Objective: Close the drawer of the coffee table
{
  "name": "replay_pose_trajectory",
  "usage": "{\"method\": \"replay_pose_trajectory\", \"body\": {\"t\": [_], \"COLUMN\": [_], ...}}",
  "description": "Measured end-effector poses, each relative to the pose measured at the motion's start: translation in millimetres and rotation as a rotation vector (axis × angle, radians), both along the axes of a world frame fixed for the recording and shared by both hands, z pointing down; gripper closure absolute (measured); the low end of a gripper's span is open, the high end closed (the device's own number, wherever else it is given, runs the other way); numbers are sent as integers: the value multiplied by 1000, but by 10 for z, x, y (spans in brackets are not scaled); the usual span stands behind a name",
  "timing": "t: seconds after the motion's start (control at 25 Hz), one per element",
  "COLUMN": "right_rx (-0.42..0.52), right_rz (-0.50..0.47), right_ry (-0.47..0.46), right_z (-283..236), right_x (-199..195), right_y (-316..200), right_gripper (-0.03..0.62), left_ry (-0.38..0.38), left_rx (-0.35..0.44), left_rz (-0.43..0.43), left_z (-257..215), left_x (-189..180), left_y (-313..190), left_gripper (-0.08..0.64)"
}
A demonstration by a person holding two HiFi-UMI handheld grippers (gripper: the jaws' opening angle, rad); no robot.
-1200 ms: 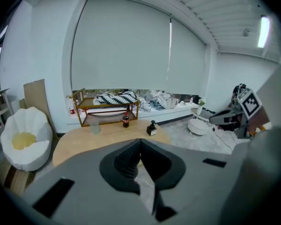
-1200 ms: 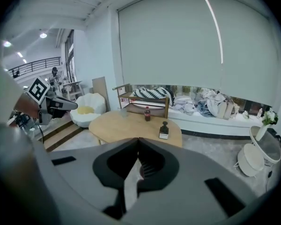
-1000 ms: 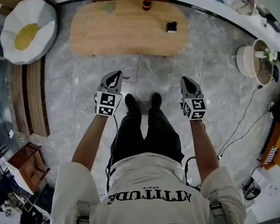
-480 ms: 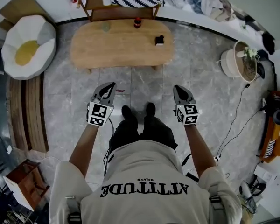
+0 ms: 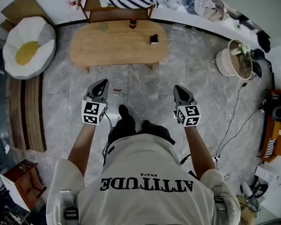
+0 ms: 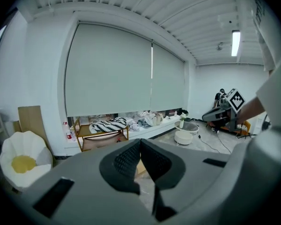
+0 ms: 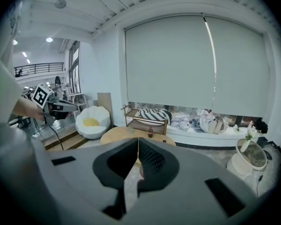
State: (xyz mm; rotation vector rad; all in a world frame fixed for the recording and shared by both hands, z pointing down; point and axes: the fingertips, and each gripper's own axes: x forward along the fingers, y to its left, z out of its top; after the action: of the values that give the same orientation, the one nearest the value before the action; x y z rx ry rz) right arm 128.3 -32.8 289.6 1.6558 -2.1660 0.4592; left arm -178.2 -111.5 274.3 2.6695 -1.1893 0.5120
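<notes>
A pale shirt (image 5: 145, 172) is displaying "ATTITUDE" beneath smaller "BRAVE". The grey left gripper (image 5: 101, 83) and right gripper (image 5: 178, 89) are pressing their ribbed jaws together on nothing. The oval wooden coffee table (image 5: 117, 43) is standing well ahead on marbled tiles (image 5: 145, 83), its drawer seemingly hidden from above.

left gripper (image 5: 101, 83) and right gripper (image 5: 179, 89) side by side — jaws together, empty

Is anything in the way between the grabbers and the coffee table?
Nothing visible blocks the way. Only grey floor, with one small red scrap on it, lies between the left gripper, the right gripper and the coffee table. Both grippers are shut and empty. The drawer itself does not show in these views.
</notes>
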Motion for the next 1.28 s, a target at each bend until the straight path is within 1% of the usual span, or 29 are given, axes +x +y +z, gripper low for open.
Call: {"method": "replay_pose_trajectory", "body": {"t": [0.12, 0.28, 0.44, 0.6, 0.76, 0.96, 1.16, 1.28], "right_rx": [12, 22, 40, 55, 60, 78, 106, 115], "right_rz": [6, -2, -21, -48, -85, -104, -120, -91], "right_ry": [-3, 4, 18, 19, 8, 3, 9, 10], "right_z": [-50, -101, -157, -172, -144, -144, -239, -305], "right_x": [172, 428, 680, 804, 795, 645, 402, 370], "right_y": [249, 606, 942, 1201, 1388, 1446, 1459, 1417], "right_gripper": [572, 572, 572, 572, 572, 572, 572, 572], "left_ry": [24, 36, 6, -3, -14, -13, -7, -7], "left_rx": [-7, -15, -12, -8, -13, -14, -24, -24], "left_rz": [-59, -140, -160, -188, -224, -248, -252, -249], "left_z": [-69, -109, -90, -95, -105, -126, -137, -177], "left_x": [27, 111, 325, 438, 420, 256, 2, -85], "left_y": [234, 631, 1098, 1508, 1831, 2062, 2099, 2023], "left_gripper": [539, 540, 538, 538, 538, 538, 538, 538]}}
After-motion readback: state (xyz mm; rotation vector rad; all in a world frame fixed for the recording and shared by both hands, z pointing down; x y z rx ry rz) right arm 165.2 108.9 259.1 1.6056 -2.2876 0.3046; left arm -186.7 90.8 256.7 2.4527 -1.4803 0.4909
